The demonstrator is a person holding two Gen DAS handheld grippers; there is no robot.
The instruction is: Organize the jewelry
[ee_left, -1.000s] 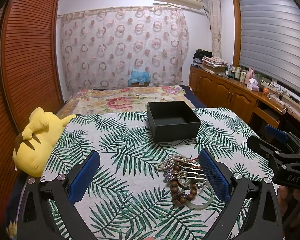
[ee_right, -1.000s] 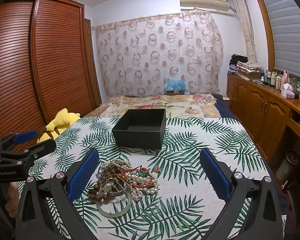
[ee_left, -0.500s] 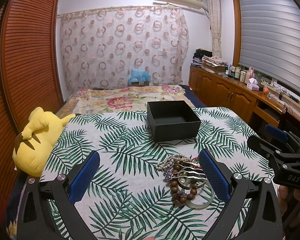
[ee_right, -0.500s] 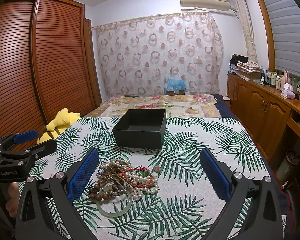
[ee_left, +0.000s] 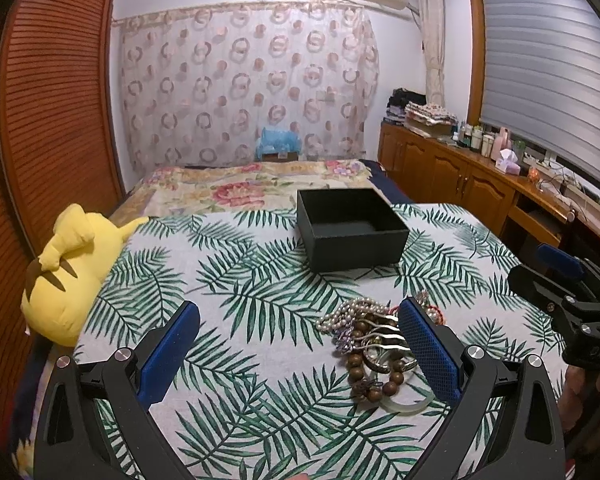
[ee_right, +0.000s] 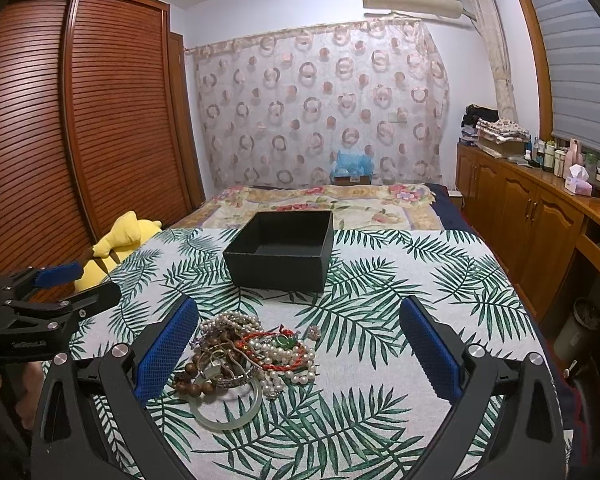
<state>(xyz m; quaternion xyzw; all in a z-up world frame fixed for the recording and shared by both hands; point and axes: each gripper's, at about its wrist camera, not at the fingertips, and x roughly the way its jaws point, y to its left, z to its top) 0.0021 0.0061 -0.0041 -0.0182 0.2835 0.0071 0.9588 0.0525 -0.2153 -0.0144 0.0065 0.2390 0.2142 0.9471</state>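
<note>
I hold both claws released above a palm-leaf cloth (ee_left: 260, 304) spread over a table at the foot of a bed: my left gripper (ee_left: 300, 356) fills the bottom of its own frame with its blue-padded fingers (ee_left: 168, 354) spread wide and nothing between them, and my right gripper (ee_right: 298, 354) sits the same way at the bottom of its frame, fingers (ee_right: 430, 354) parted and empty. The jewelry pile (ee_right: 252, 350) lies low and left of centre in the right wrist view, just beside my right claw's left pad, and low and right of centre in the left wrist view (ee_left: 374, 344), partly behind my left claw's right pad. In the heap, a pale green bangle (ee_right: 228, 414) lies nearest the camera, brown wooden beads (ee_right: 194, 388) curl over its rim, a strand of white pearls (ee_right: 296, 364) spills to the right, and a red cord bracelet (ee_right: 260, 350) threads through the middle. The black box (ee_right: 284, 248), open-topped and with nothing visible inside, stands at centre frame farther up the cloth, apart from the pile. A yellow plush toy (ee_left: 66, 268) leans at the cloth's left edge. In the left wrist view, my right gripper juts in from the right edge (ee_left: 572, 304); in the right wrist view, my left gripper enters at the left edge (ee_right: 40, 300).
</note>
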